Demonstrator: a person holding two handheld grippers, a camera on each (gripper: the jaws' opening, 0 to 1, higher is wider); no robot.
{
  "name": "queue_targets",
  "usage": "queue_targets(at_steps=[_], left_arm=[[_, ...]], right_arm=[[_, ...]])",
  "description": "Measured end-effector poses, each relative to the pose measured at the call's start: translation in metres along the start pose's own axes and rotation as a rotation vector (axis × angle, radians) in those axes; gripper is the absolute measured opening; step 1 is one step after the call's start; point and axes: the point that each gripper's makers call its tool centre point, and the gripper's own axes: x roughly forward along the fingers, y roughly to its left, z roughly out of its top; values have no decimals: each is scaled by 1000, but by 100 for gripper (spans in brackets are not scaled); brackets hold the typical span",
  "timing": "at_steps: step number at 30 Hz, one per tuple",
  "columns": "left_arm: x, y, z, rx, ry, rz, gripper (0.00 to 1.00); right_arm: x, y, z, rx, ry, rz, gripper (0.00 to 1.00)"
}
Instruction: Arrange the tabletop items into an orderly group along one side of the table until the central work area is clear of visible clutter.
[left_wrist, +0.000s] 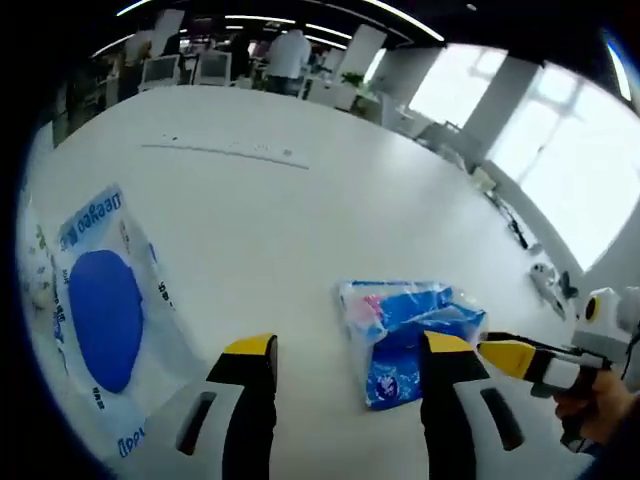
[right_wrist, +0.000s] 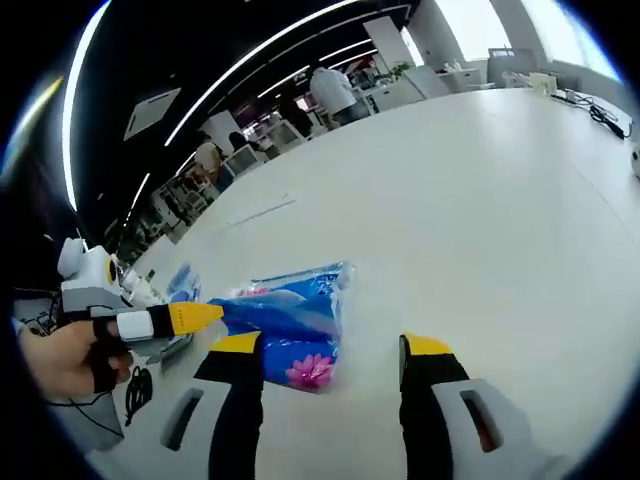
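Observation:
A blue plastic packet (left_wrist: 405, 335) with pink print lies on the white table (left_wrist: 300, 220). My left gripper (left_wrist: 347, 345) is open just short of it, and its right jaw overlaps the packet's near edge. The right gripper (left_wrist: 535, 362), held by a hand (left_wrist: 600, 410), comes in from the right with a yellow tip beside the packet. In the right gripper view the same packet (right_wrist: 290, 320) lies ahead of my open right gripper (right_wrist: 330, 345), in front of its left jaw. The left gripper (right_wrist: 160, 320) reaches the packet from the left.
A large white packet with a blue oval (left_wrist: 105, 310) lies at the table's left side, with another white packet (left_wrist: 35, 270) beyond it. A thin strip (left_wrist: 225, 152) lies farther off. Cables and small items (left_wrist: 545, 280) sit near the right edge. People and monitors stand behind the table.

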Motion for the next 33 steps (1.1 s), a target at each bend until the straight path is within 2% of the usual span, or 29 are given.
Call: queue_targets(at_steps=[4,9,17,20,33], left_arm=[[1,-3,5,73,-5,-24,68],[3,-2,4,65,-6,-29,72],[0,-2,6,92,1,-28,70],[-4,-3,8,79,-5,-35,69],[-26,7,18,78,-33,-30,67]], right_arm=[[2,0,4,-18,-9,5,61],[1,3,8,-32,-19,12,63],[-3,4,11,-41,-25,5,63],[-6,8,10,-43,-26,5,62],[-17,19,11,-39,-36,1,62]])
